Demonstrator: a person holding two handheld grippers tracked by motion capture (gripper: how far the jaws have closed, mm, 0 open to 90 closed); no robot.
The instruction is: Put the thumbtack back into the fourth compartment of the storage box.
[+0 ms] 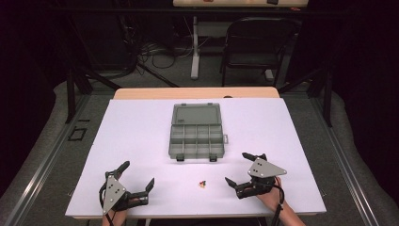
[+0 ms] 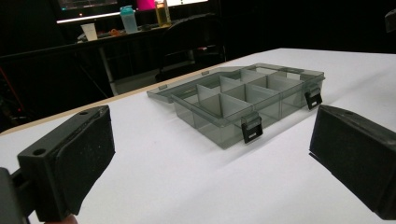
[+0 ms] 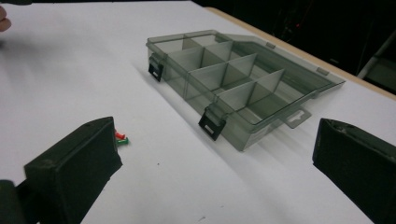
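Note:
A smoky grey plastic organiser box point(image 1: 196, 131) lies open mid-table, lid laid back flat, its dividers forming several empty compartments. Two black latches hang on its near side. The box point(image 2: 243, 98) stands ahead of the left gripper's jaws, and the box point(image 3: 233, 79) lies ahead of the right gripper's jaws. A small heap of coloured pushpins point(image 1: 202, 184) sits near the front edge, and red and green pins point(image 3: 121, 138) peek out beside the right gripper's left jaw. My left gripper point(image 1: 138, 175) rests open at the front left. My right gripper point(image 1: 239, 169) rests open at the front right. Neither holds anything.
The white table top point(image 1: 131, 136) has a wooden far edge. Beyond it stand a black chair point(image 1: 256, 42) and a desk leg with cables on the floor. A desk with bottles point(image 2: 126, 18) shows far off.

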